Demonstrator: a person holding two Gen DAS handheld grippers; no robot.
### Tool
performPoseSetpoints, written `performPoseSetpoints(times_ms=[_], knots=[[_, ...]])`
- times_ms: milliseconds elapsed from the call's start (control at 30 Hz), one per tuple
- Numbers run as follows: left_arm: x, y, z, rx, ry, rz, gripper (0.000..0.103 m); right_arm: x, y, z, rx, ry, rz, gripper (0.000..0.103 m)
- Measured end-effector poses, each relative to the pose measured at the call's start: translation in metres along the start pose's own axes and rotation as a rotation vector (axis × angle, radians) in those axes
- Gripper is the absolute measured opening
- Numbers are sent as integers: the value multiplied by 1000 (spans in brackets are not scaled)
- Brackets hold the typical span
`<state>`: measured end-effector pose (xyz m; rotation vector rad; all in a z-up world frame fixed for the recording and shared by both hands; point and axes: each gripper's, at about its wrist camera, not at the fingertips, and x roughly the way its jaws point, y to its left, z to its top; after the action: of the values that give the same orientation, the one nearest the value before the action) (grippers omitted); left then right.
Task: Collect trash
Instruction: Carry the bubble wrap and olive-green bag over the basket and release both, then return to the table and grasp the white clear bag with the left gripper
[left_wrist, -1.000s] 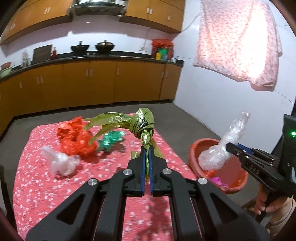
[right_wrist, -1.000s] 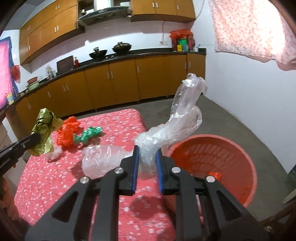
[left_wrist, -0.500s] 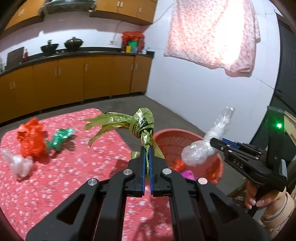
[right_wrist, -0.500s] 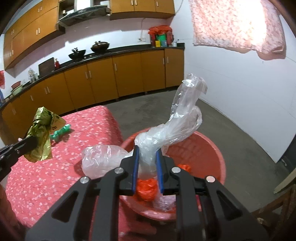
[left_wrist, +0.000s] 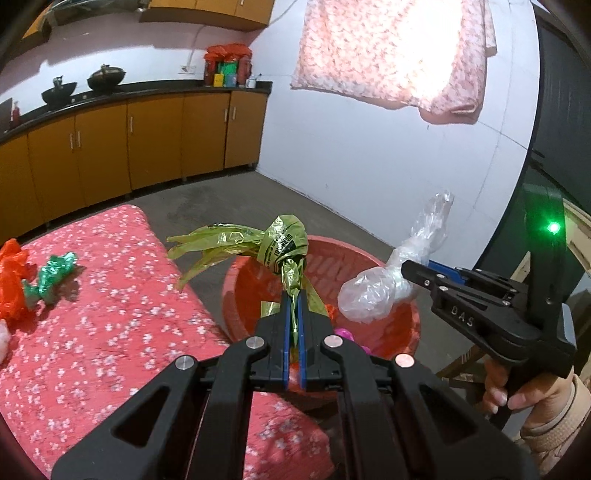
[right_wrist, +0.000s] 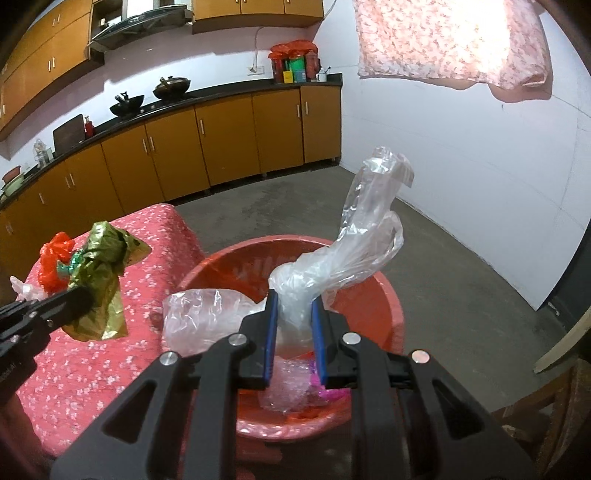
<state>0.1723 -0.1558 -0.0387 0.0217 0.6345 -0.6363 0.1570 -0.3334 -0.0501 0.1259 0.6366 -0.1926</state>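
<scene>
- Two items of trash are in hand at this moment: a knotted olive-green plastic bag (left_wrist: 286, 247) in the left gripper (left_wrist: 293, 306) and a crumpled clear plastic bag (right_wrist: 332, 269) in the right gripper (right_wrist: 293, 325).
- Left gripper: the jaws are closed on the twisted neck of the olive-green bag, just below the knot. The knot and loose tails stand above the jaws, the tails trailing toward 9 o'clock.
- Right gripper: the jaws are clamped on the gathered waist of the clear bag. One lobe bulges toward 9 o'clock of the jaws and a long tail rises toward 1 o'clock.
- Location: both bags hang over the round red plastic basin (right_wrist: 391, 306), which sits off the 3 o'clock edge of the red floral-cloth surface (left_wrist: 110, 332). Trash already lies in the basin bottom.
- Handling, as a judgement: both bags look very light, soft and compressible, with no fragility. The film is likely slippery, so a grip on bunched or twisted material is more secure than one on a single layer.
- Release, as a judgement: light film may cling to the blue pads (right_wrist: 270, 332) or drift sideways. Open the jaws low over the basin, well inside the rim.
- Remaining on the surface, toward 9 o'clock in the left wrist view: a crumpled orange-red plastic bag (left_wrist: 11, 280) and a small twisted green foil wrapper (left_wrist: 55, 273), lying just beside each other. Take each at its bunched middle.
</scene>
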Motion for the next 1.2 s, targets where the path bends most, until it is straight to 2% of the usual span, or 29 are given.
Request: performPoseSetpoints(times_ms=[367,600,867,933,967,1000,1033,1067,1200], knots=[[36,-18,4,33,49,-25,3,19,-27,-7,30,26,-7,18],[58,-23,8,41,72,-34,3,32,-28,-3,12,31,15,19],[75,-18,0,32,117,-37,5,39,-31,-5,11,21,52,29],[76,-13,-2,22,124,-30,11,39,-31,-6,12,22,52,31],[75,-11,-4,19,124,-23,13,39,-32,-6,11,23,51,36],[74,-8,-5,14,120,-14,22,38,-32,-8,11,21,45,39],[73,-6,-6,10,117,-8,38,37,-32,-8,11,18,40,46],[71,-3,-6,1,108,6,43,37,-32,-8,11,16,35,49],[63,8,-7,-25,98,39,47,31,-28,-9,21,1,34,59]])
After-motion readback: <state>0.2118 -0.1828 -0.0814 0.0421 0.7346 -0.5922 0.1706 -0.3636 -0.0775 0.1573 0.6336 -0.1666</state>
